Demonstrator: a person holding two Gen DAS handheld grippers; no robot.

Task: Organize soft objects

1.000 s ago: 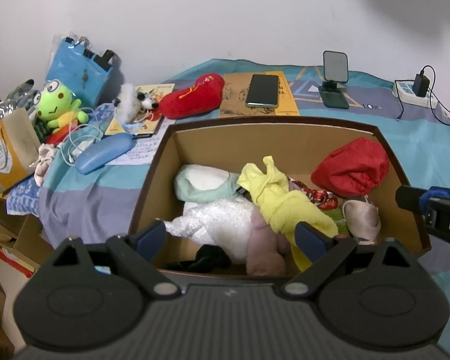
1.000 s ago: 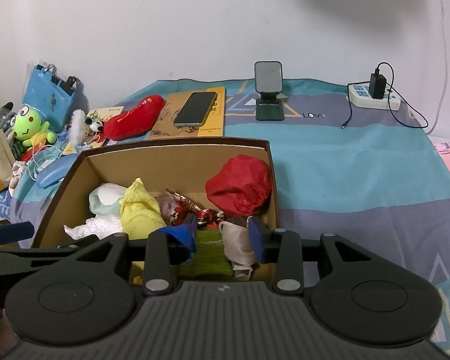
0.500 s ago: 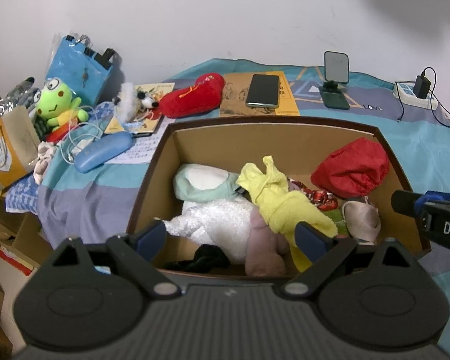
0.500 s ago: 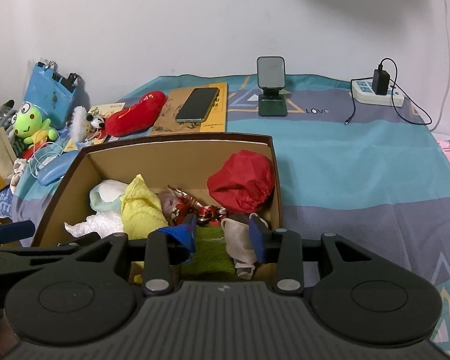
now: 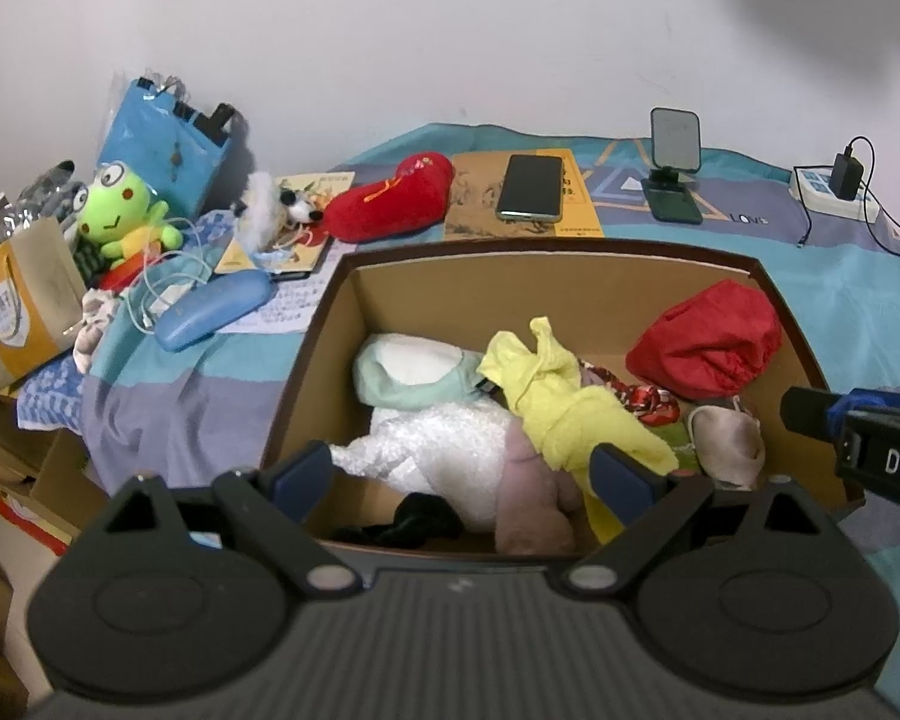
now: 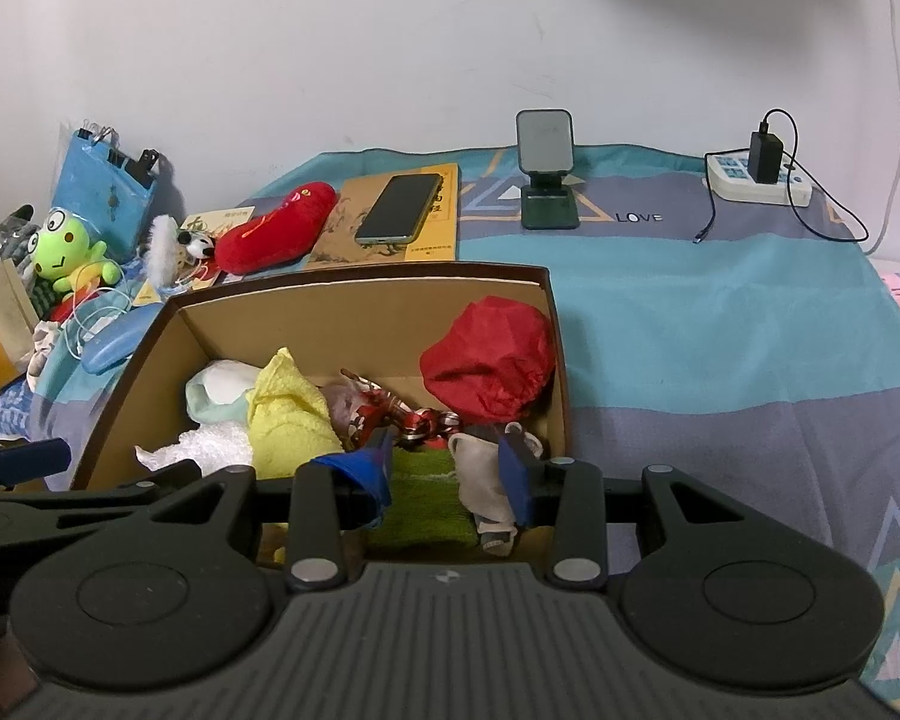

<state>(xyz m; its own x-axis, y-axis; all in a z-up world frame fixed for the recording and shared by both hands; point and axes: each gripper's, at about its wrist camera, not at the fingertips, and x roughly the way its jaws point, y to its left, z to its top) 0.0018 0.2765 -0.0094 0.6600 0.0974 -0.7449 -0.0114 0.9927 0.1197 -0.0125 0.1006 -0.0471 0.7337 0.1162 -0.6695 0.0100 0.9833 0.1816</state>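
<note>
A brown cardboard box (image 5: 546,249) on the bed holds soft things: a yellow cloth (image 5: 564,402), a red pouch (image 5: 708,342), a white fluffy piece (image 5: 450,450), a mint one (image 5: 414,378), a beige one (image 5: 726,438) and a green towel (image 6: 426,498). My left gripper (image 5: 462,474) hangs wide open over the box's near edge, holding nothing. Over the box's right near corner, my right gripper (image 6: 444,471) stands partly open, with only the green towel showing below the gap. A red plush (image 5: 390,204), a green frog toy (image 5: 120,216) and a small white plush (image 5: 276,210) lie outside, far left.
Beyond the box lie a phone (image 5: 531,186) on a book, a phone stand (image 5: 672,168) and a power strip (image 5: 834,192) with a cable. A blue case (image 5: 210,309), cords, a paper bag (image 5: 18,306) and a blue bag crowd the bed's left edge.
</note>
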